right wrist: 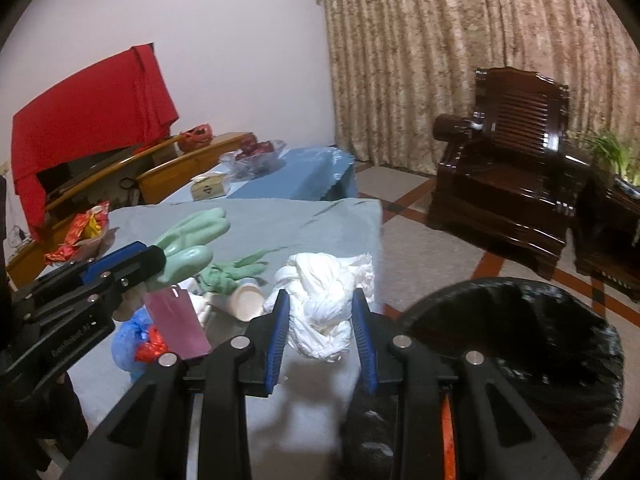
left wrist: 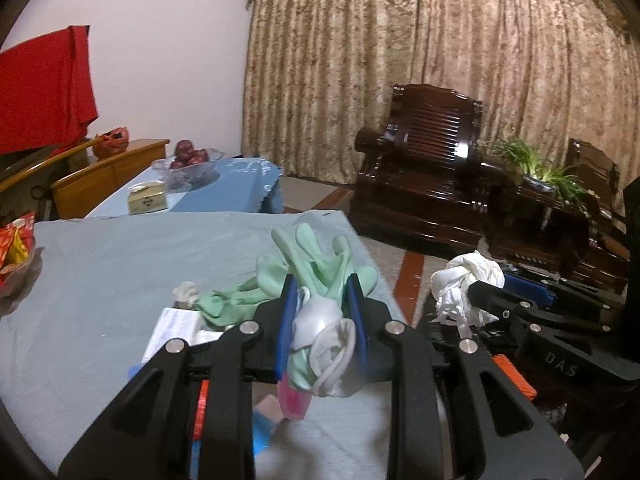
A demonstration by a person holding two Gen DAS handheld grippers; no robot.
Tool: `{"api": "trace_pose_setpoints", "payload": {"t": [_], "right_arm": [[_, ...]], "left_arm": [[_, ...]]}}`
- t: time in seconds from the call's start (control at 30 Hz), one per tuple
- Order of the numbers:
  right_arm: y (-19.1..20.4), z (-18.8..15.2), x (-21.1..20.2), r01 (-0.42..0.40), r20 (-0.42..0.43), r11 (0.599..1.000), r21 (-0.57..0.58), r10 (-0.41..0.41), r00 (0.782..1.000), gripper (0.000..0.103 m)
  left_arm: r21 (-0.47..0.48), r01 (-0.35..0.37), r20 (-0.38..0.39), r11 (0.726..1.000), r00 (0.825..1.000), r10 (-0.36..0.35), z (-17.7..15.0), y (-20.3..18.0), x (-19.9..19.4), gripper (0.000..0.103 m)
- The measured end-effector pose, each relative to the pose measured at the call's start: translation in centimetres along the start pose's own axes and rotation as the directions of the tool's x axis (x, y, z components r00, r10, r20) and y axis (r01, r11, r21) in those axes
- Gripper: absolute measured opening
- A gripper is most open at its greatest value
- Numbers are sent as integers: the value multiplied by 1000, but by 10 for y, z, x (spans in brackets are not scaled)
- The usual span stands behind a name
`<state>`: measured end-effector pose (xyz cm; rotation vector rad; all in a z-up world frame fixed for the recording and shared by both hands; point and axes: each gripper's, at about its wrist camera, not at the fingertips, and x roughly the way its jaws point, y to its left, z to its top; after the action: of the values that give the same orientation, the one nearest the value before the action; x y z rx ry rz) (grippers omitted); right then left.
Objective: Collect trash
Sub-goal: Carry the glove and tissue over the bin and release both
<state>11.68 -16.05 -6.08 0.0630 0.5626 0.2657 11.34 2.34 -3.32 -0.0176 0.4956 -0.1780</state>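
Two claws up — the left claw [left wrist: 322,300] was clamped on one pale green rubber glove [left wrist: 316,256], the right claw [right wrist: 322,312] on one crumpled white tissue wad [right wrist: 324,292]; a second green glove [right wrist: 232,270] lay limp on the grey-clothed bench [right wrist: 320,216].

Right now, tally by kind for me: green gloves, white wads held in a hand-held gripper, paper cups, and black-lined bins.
Green gloves: 2, one in the left hand-held gripper, one on the table
White wads held: 1, in the right hand-held gripper
Paper cups: 1
Black-lined bins: 1
Total: 5
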Motion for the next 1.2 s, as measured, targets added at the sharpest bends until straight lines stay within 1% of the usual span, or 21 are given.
{"api": "trace_pose_setpoints", "payload": {"t": [0.2,0.33,0.57,0.8,0.87,0.9,0.93,0.97,1.0,1.03,1.1,1.13,1.17,1.2], "right_arm": [[-40,-5,-24,76,13,996,40,-77,997,31],[-66,-10,-37,131,19,989,72,-133,991,31],[-107,-23,-56,218,5,969,118,-220,975,31],[-142,-42,-63,295,-35,942,160,-293,955,31],[-149,-47,-62,306,-51,938,165,-302,952,31],[-153,-49,-61,316,-62,934,168,-310,949,34],[-155,-52,-60,326,-70,930,172,-319,945,36],[-159,-55,-60,333,-76,927,174,-324,943,36],[-160,-55,-59,337,-79,925,175,-328,941,41],[-162,-57,-59,344,-82,922,176,-335,939,49],[-164,-59,-61,351,-82,919,182,-342,936,57],[-166,-61,-63,354,-81,917,182,-345,935,64],[-166,-62,-63,358,-80,916,182,-349,934,71],[-165,-61,-65,362,-72,914,180,-355,932,81]], "left_arm": [[31,75,1,997,997,-75,-2,-37,6,24],[58,133,-9,989,991,-132,-5,-66,14,24],[90,239,-53,967,970,-235,-16,-113,35,24],[120,307,-99,944,950,-297,-29,-148,53,22],[125,331,-125,935,941,-316,-34,-158,61,22],[125,336,-134,933,938,-320,-36,-161,64,23],[122,349,-147,929,932,-331,-39,-164,69,26],[122,357,-162,926,928,-337,-42,-167,74,27],[120,360,-165,925,926,-339,-43,-168,75,32],[117,366,-168,923,924,-345,-44,-168,76,45],[117,365,-168,924,924,-344,-46,-169,77,51],[118,364,-169,924,924,-342,-47,-168,77,52],[117,360,-170,925,925,-339,-47,-166,77,55],[115,353,-169,929,928,-332,-46,-163,76,61]]}}
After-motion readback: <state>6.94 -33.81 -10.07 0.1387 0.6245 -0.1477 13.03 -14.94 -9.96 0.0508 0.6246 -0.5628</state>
